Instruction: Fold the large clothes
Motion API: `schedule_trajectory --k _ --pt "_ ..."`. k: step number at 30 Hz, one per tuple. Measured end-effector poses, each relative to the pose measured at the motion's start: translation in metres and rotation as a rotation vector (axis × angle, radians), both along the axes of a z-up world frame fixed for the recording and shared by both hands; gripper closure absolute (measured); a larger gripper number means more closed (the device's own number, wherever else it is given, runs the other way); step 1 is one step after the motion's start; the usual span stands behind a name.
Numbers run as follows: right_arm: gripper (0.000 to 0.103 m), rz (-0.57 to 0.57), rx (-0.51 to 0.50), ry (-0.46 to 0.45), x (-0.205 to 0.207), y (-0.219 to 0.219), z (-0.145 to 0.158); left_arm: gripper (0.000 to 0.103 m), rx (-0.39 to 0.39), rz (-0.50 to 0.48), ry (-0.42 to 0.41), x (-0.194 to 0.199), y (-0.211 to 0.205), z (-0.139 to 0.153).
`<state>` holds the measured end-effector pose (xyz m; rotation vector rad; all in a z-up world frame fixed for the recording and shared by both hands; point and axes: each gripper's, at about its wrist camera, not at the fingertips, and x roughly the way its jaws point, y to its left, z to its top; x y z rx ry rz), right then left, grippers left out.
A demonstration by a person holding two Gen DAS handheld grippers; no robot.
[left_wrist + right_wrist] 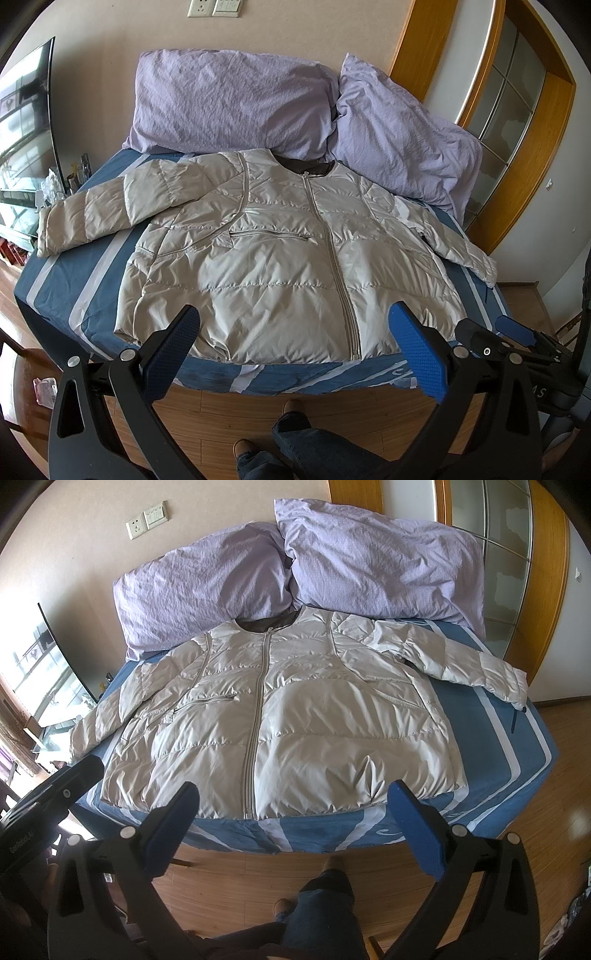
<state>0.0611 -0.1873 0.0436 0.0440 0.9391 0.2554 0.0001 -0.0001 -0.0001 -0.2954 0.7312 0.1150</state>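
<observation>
On the bed (55, 295), the pale quilted jacket (280, 258) lies face up, zipped, collar toward the two lilac pillows (236, 107), hem at the near edge, both sleeves spread out to the sides. Left claw (295, 328) and right claw (295, 805) both hang over the hem with jaws spread wide, nothing held, not touching fabric. Nothing folded yet, so I'd read the step as the first sleeve fold: pinch each sleeve near the cuff, bring it across the chest, lay it flat before letting go (puffy, slick shell, so it'll likely spring back or slide; grab a seam, not just filling). Left sleeve cuff (48, 236) sits at the bed's edge, so lift it inward first. Bedding is a blue sheet with white stripes (517, 738), soft. Room: wood floor (240, 882), wall sockets (214, 7), wood-framed glass door (517, 92), person's legs (314, 443) at the foot.
</observation>
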Motion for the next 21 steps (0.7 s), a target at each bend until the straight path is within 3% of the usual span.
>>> schedule_trajectory --k 21 --pt "0.002 0.000 0.003 -0.001 -0.0012 -0.0001 0.0010 0.001 0.001 0.000 0.001 0.0000 0.0000 0.0000"
